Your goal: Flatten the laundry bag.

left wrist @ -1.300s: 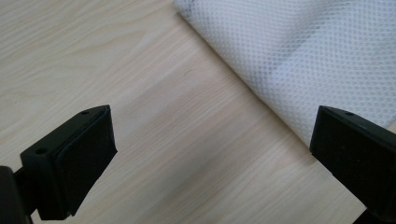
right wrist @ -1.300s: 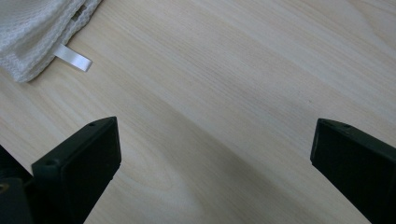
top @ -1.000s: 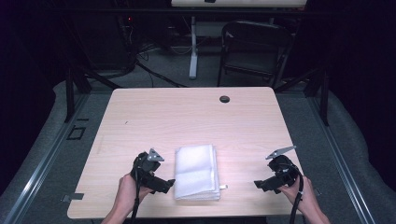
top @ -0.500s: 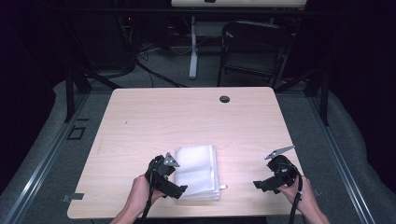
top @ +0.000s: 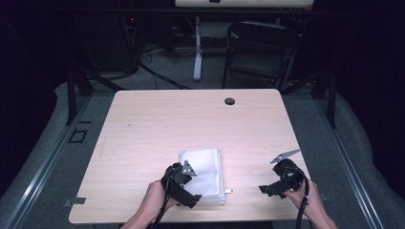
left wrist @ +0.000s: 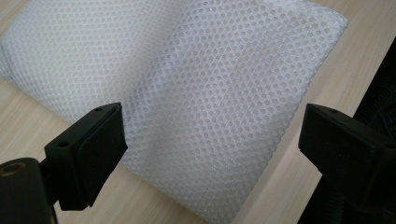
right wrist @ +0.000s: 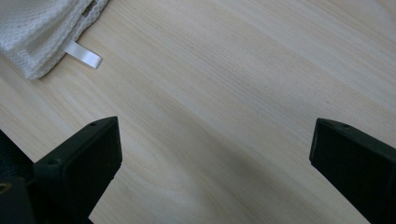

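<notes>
Mesh cloth (top: 203,174), white and folded into a thick pad, lies on the desk (top: 157,124) near its 6 o'clock edge, a little left of centre.

The step in hand looks like the approach to a first grasp. The left hand-held gripper (top: 193,198) sits at the cloth's 7 o'clock corner, touching or overlapping it in the high view. Its jaws stand wide apart and have just been closing a little, with the fold between them and nothing yet pinched. The right hand-held gripper (top: 264,189) rests well apart from the cloth at its 3 o'clock, jaws spread over bare wood.

The next move probably calls for the left jaws to sink onto the upper layer and close on it alone, so the fold can be lifted or opened without dragging the whole pad.

The left gripper view shows the weave (left wrist: 219,93), a honeycomb of small holes, and a raised top flap crossing the lower layer, which the high view blurs into plain white. The right gripper view shows a small satin tag (right wrist: 84,54) sticking out from the stitched edge at 10 o'clock. The high view alone places both hands.
</notes>
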Tool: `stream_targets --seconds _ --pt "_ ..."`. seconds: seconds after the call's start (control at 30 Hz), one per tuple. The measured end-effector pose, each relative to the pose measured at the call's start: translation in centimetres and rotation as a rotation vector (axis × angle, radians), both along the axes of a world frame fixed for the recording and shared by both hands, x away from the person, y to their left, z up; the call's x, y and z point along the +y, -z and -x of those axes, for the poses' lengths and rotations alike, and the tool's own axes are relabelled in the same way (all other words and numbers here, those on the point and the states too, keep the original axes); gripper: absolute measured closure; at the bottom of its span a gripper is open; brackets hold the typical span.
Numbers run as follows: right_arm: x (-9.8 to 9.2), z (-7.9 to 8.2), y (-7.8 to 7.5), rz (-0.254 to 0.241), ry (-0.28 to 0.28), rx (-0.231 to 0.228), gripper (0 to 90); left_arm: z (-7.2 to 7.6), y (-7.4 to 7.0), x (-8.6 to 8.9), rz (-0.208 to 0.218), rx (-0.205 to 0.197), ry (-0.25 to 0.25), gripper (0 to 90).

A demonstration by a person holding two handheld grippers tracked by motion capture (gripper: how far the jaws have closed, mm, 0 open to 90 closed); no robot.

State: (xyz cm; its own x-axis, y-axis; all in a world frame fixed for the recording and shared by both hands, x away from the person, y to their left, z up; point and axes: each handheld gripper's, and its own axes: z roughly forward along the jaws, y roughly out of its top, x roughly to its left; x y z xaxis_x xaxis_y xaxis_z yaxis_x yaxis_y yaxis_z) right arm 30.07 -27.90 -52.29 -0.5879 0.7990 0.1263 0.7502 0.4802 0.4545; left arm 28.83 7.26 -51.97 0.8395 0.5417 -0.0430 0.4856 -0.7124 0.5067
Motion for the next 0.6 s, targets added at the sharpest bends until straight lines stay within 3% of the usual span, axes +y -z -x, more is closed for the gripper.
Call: stream_targets --seconds 0.07,0.1,0.17,0.37,0.43,0.5,0.6 --pt "0.0 -0.1 -0.1 0.010 -0.011 0.009 2.0 0.1 0.1 -0.4 -0.001 0.001 0.007 8.0" --pt "0.2 0.1 0.2 -0.030 0.024 -0.016 2.0 0.1 0.1 -0.5 -0.004 0.003 0.014 8.1" --pt "0.0 0.0 0.0 -0.002 -0.004 0.006 2.0 0.1 0.3 -0.8 -0.007 0.002 0.021 8.2" --pt "0.0 0.0 -0.1 0.012 -0.013 0.011 2.1 0.2 0.7 -1.7 -0.026 -0.005 0.045 8.4" --pt "0.1 0.0 0.0 0.001 -0.012 0.016 2.1 0.1 0.9 -2.0 -0.028 0.008 0.057 8.4" --pt "0.0 0.0 -0.1 0.020 -0.017 0.017 2.1 0.1 1.1 -2.2 -0.032 0.015 0.058 8.4" --pt "0.1 0.0 0.0 0.018 -0.018 0.018 2.1 0.0 1.6 -2.9 -0.061 0.015 0.073 8.4"
